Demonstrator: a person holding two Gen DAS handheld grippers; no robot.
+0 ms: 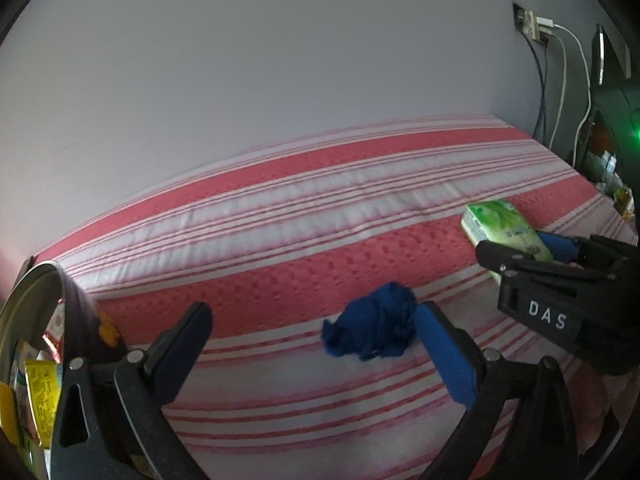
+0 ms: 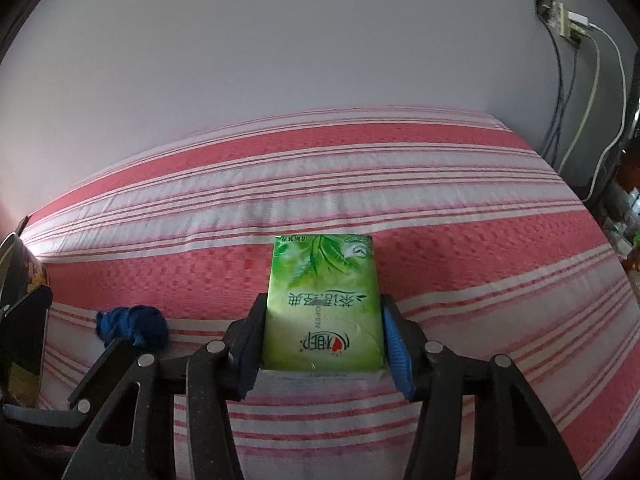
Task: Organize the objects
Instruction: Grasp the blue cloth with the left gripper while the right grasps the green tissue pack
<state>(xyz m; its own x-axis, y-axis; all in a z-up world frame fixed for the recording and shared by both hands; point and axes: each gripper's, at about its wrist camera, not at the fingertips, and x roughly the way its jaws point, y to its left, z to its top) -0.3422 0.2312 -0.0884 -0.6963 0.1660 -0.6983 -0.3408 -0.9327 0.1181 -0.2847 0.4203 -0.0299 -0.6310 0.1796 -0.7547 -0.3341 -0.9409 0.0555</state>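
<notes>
With its pads pressed on both long sides, right gripper [image 2: 322, 344] clamps the green tissue pack [image 2: 324, 304] lying flat on the striped bedsheet [image 2: 480, 248]. Left gripper [image 1: 312, 344] jaws apart, empty; crumpled blue cloth [image 1: 372, 334] lies on the sheet just beside its right finger, left of the pack.

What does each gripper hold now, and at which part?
The right gripper clamps the green tissue pack by its two long sides, near end. The left gripper holds nothing.

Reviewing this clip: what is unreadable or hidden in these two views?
- Container, left wrist view: cut off by the frame edge; its packets' print is unreadable.
- Green pack, right wrist view: sides covered by the right gripper fingers.
- Blue cloth: bunched; what garment it is cannot be told.
</notes>
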